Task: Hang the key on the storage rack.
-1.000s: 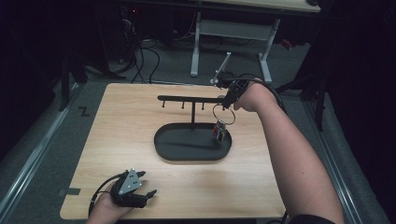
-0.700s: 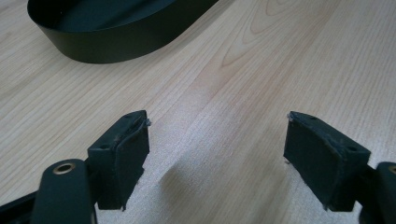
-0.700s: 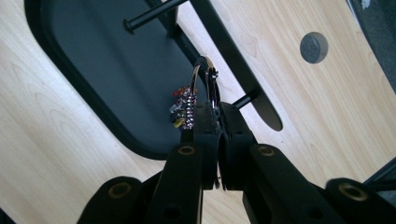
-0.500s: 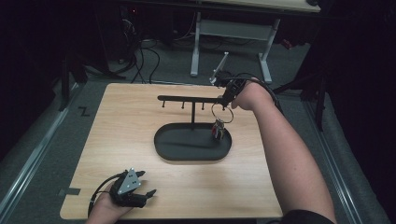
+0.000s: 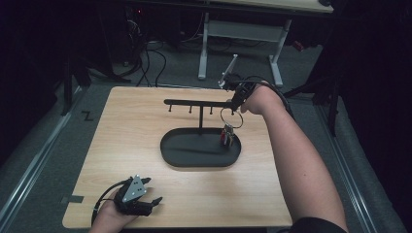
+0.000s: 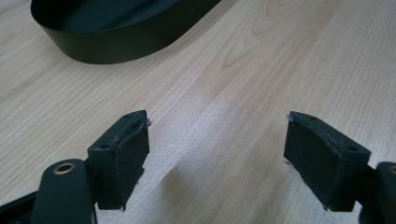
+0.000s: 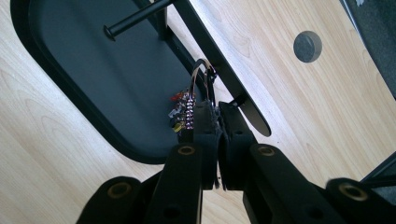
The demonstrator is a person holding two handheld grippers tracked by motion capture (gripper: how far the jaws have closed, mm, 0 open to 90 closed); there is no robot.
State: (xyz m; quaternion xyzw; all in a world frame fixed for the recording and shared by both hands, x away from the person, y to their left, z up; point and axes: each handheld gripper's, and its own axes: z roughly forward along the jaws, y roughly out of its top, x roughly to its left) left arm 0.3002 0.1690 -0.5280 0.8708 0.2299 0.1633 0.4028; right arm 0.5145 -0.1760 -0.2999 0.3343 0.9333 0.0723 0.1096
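Keyring [image 5: 230,116] with its bunch of small keys [image 5: 227,136] hangs from the right gripper [image 5: 236,103], whose jaws are pinched tight on the ring beside the black rack's crossbar [image 5: 194,103], above the oval tray [image 5: 199,158]. Left gripper [image 5: 154,199] rests on the wooden table [image 5: 126,121], jaws wide apart, holding nothing.

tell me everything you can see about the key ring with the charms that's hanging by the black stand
The key ring is a thin metal loop with a small cluster of red, yellow and dark charms dangling over the right end of the black oval tray. It hangs just below the right tip of the stand's crossbar. The right gripper has its jaws shut on the ring's top, next to a peg under the bar; whether the ring is hooked on cannot be told.
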